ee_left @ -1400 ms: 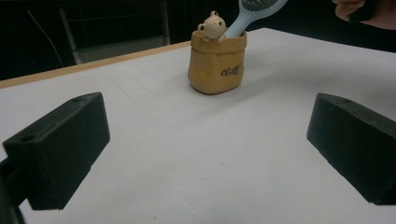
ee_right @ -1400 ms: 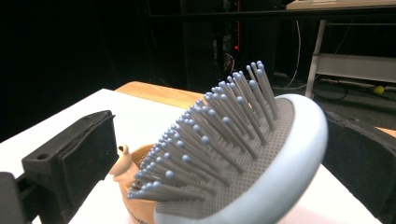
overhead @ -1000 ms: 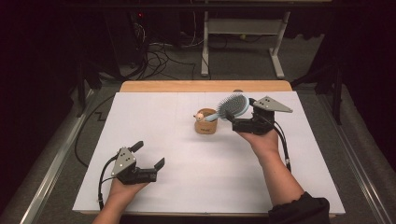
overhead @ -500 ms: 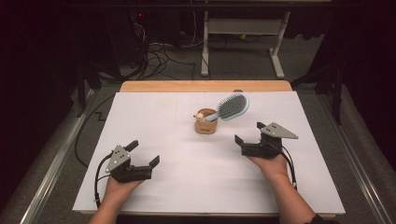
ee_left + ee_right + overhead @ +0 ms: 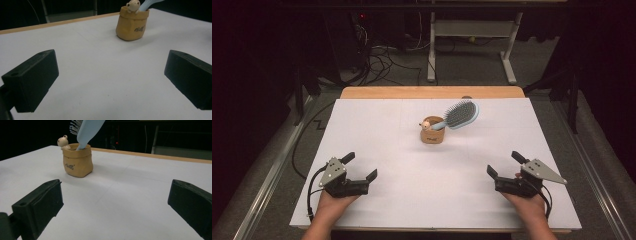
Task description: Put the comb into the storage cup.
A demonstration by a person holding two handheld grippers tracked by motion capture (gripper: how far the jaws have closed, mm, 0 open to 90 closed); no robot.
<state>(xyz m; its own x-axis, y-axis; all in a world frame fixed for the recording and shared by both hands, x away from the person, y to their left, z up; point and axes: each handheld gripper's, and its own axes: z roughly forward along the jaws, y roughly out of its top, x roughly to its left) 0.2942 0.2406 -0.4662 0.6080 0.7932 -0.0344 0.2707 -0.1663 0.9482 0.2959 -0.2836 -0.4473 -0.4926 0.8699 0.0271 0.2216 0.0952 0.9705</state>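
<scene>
Near the far middle of the white table cover (image 5: 412, 150), a small tan holder (image 5: 433, 136) shaped like a crumpled paper sack, matte, soft-edged, with a rolled rim, dark script on its side and a little cream bear figure (image 5: 426, 125) perched at the rim. Standing handle-down inside, a hairbrush (image 5: 459, 114) in smooth pale blue plastic, tilted up and to the right, its oval head packed with fine grey bristles. At the near left, the left gripper (image 5: 360, 166), held in a hand (image 5: 332, 204) low over the sheet, blocky matte black jaws spread wide, nothing between them, grey three-cornered plate on top. At the near right, the right gripper (image 5: 503, 164), likewise gaping wide and empty, pointing far-left toward the holder yet well apart from it. Along the far edge, a bare strip of light wooden tabletop (image 5: 432, 92).
</scene>
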